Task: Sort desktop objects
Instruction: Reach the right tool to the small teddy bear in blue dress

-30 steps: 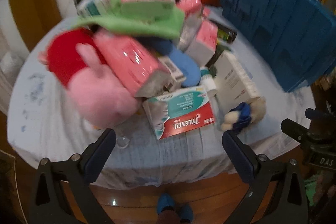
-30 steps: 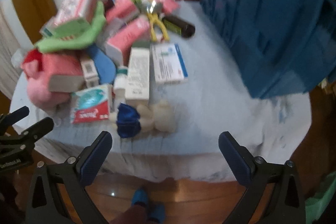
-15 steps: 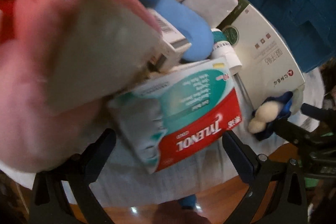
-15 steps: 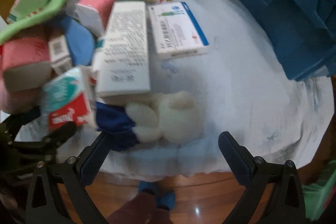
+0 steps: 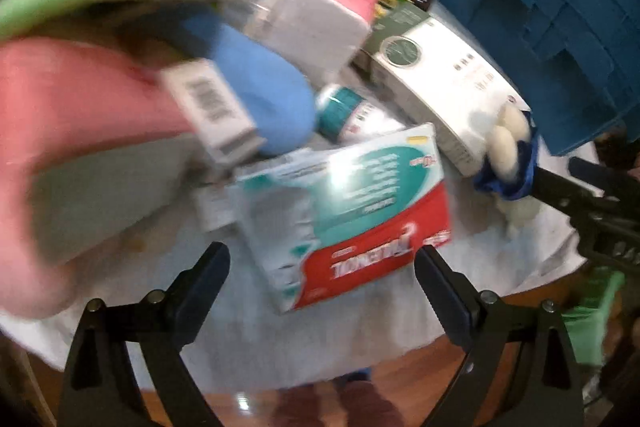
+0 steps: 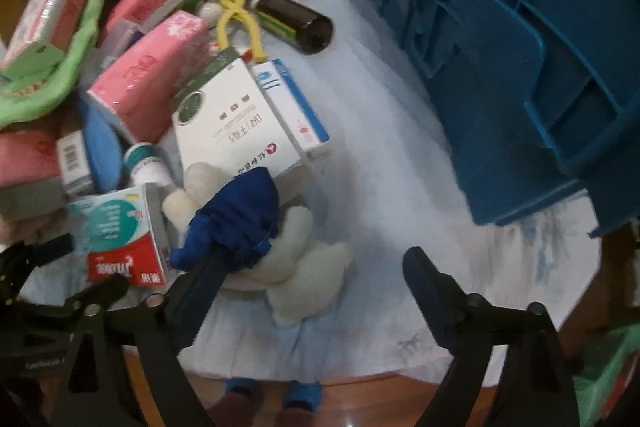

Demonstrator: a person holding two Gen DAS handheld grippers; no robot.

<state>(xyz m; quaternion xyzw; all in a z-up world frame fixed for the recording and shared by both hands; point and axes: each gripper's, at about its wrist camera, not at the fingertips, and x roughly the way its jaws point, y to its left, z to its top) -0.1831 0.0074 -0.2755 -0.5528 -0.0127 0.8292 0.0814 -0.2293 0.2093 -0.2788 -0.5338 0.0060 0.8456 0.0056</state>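
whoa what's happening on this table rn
A person is sorting a cluttered pile with two handheld tools. The left tool is open, closing in on the Tylenol box. The right tool is open at the white plush toy with blue cloth. Nothing is gripped yet. A blue crate stands alongside.

"TYLENOL" is printed in white on the red band of the teal-and-red medicine box [image 5: 352, 219], seen upside down.
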